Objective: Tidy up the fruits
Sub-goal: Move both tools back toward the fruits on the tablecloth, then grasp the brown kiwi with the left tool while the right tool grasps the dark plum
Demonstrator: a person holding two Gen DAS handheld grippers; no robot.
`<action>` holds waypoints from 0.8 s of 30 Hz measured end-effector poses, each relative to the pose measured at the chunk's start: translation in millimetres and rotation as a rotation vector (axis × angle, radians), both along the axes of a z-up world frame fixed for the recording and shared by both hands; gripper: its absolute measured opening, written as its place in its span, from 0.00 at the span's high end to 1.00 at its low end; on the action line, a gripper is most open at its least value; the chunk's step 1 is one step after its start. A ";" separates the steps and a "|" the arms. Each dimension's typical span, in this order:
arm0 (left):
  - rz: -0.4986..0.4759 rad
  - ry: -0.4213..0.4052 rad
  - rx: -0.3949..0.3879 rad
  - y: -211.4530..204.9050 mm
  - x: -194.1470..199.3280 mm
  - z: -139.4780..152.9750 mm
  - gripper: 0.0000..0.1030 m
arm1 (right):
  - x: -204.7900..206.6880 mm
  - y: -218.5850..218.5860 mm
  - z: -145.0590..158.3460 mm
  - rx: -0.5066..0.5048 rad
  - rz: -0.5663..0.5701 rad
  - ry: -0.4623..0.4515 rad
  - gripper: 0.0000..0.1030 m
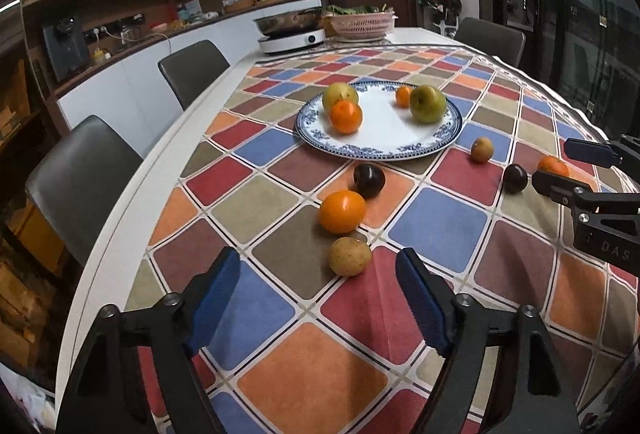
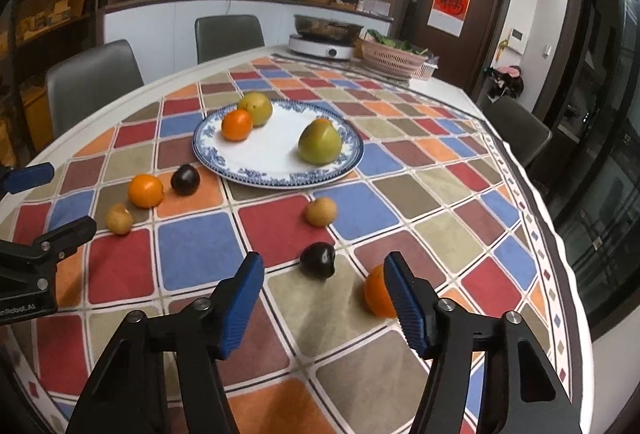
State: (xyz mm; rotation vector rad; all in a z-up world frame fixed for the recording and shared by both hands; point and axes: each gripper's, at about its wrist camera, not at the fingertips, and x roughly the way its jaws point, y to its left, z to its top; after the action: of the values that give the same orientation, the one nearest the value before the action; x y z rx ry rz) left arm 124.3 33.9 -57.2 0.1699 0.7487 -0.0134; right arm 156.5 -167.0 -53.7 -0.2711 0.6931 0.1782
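Note:
A blue-rimmed white plate (image 1: pixel 384 142) (image 2: pixel 264 158) holds two green pears (image 1: pixel 427 104) (image 2: pixel 320 145) and two oranges (image 1: pixel 346 116). On the cloth lie a tan fruit (image 1: pixel 349 256) (image 2: pixel 119 219), an orange (image 1: pixel 342 211) (image 2: pixel 145 190), a dark plum (image 1: pixel 369 180) (image 2: pixel 185 179), a second tan fruit (image 1: pixel 481 149) (image 2: pixel 321 211), a second plum (image 1: pixel 515 178) (image 2: pixel 318 260) and an orange (image 1: pixel 553 166) (image 2: pixel 378 296). My left gripper (image 1: pixel 318 274) is open, just short of the near tan fruit. My right gripper (image 2: pixel 324 274) is open, near the second plum, its right finger in front of the orange.
A checked cloth (image 1: pixel 320 354) covers the table. At the far end stand a cooker with a steel pot (image 1: pixel 291 34) (image 2: pixel 326 42) and a pink basket of greens (image 1: pixel 360 22) (image 2: pixel 394 58). Grey chairs (image 1: pixel 80 186) (image 2: pixel 92 82) line the left side; one (image 2: pixel 516 130) stands right.

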 end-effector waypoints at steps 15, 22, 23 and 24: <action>-0.060 0.121 -0.084 -0.5 24.9 -21.1 0.57 | 25.3 6.0 -22.5 -0.014 0.034 0.082 0.59; -0.072 0.140 -0.088 -2.7 31.4 -24.3 0.67 | 34.9 6.4 -30.2 -0.031 0.031 0.108 0.65; -0.073 0.144 -0.092 -2.8 32.2 -25.1 0.70 | 35.5 6.0 -31.1 -0.029 0.031 0.113 0.68; -0.073 0.147 -0.092 -3.0 32.5 -25.5 0.70 | 36.4 5.8 -32.3 -0.026 0.033 0.119 0.69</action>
State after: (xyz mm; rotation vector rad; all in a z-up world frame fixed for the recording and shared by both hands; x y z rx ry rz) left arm 156.8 30.9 -82.7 0.1095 0.8859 -0.1309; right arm 192.9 -161.3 -86.1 -0.2990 0.8099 0.2183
